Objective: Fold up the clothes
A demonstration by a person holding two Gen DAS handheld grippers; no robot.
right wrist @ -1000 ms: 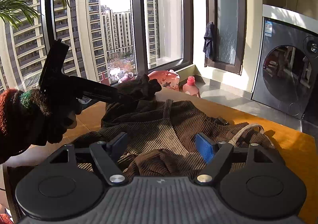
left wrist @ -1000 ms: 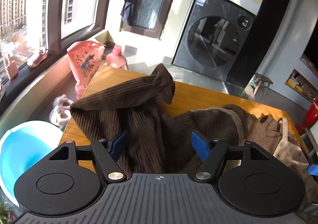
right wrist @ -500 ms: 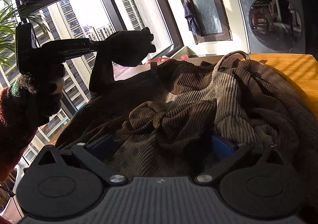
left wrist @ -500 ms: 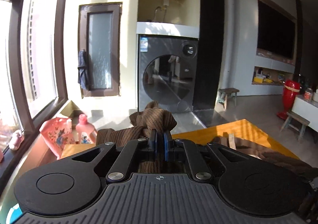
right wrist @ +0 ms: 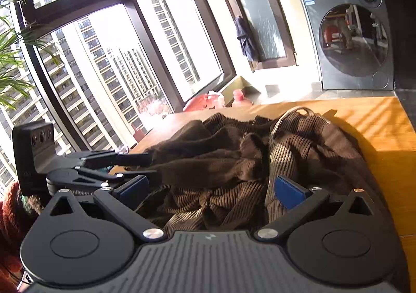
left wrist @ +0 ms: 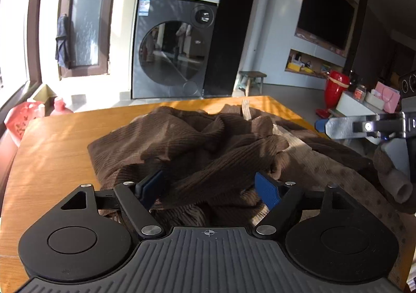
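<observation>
Both the left gripper (left wrist: 210, 187) and right gripper (right wrist: 212, 189) are hovering spread over the brown sweater (left wrist: 197, 142), possibly touching it, mid-desk (left wrist: 52, 150).

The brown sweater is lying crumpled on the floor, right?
Not quite: the brown sweater is crumpled, but it lies on the wooden table, not the floor. The left wrist view shows it, with the open left hand-held gripper over it.
</observation>
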